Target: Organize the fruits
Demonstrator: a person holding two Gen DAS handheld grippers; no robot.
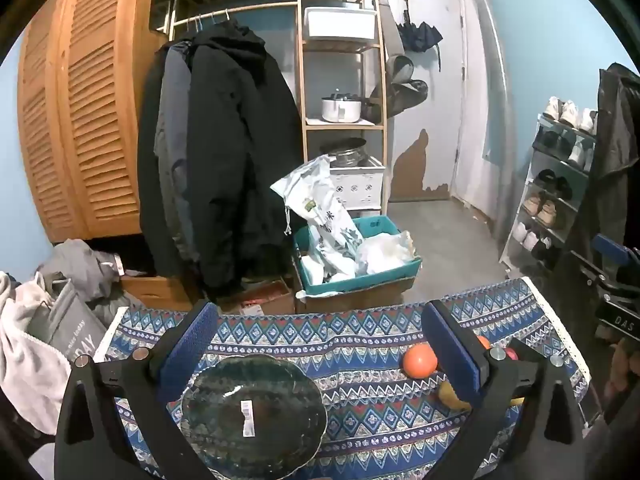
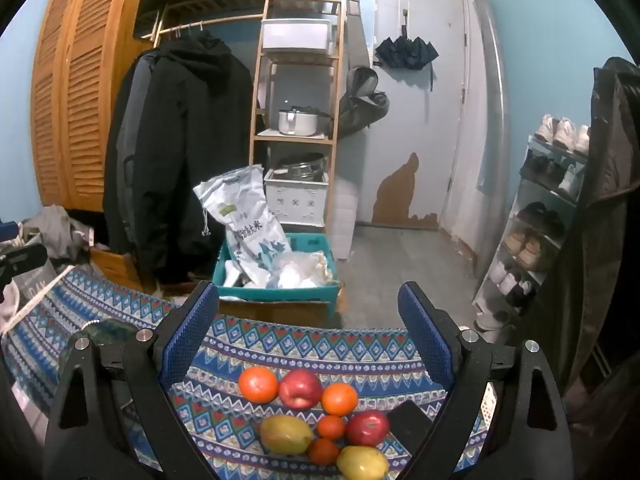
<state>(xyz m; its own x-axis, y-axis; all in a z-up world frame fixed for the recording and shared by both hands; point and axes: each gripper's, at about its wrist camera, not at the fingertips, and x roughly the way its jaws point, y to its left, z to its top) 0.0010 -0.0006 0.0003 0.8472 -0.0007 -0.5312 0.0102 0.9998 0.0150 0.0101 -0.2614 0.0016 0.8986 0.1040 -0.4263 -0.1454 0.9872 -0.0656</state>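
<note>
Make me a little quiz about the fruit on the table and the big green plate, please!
1. True or false: the green plate already has fruit on it.
2. How many red apples lie in the fruit pile? One is here.
3. Which is open: A) only the left gripper, B) only the right gripper, C) both?

Key: 1 false, the plate holds only a white sticker. 2 two. 3 C, and neither holds anything.

Cool dim indoor light, heavy fisheye warping
</note>
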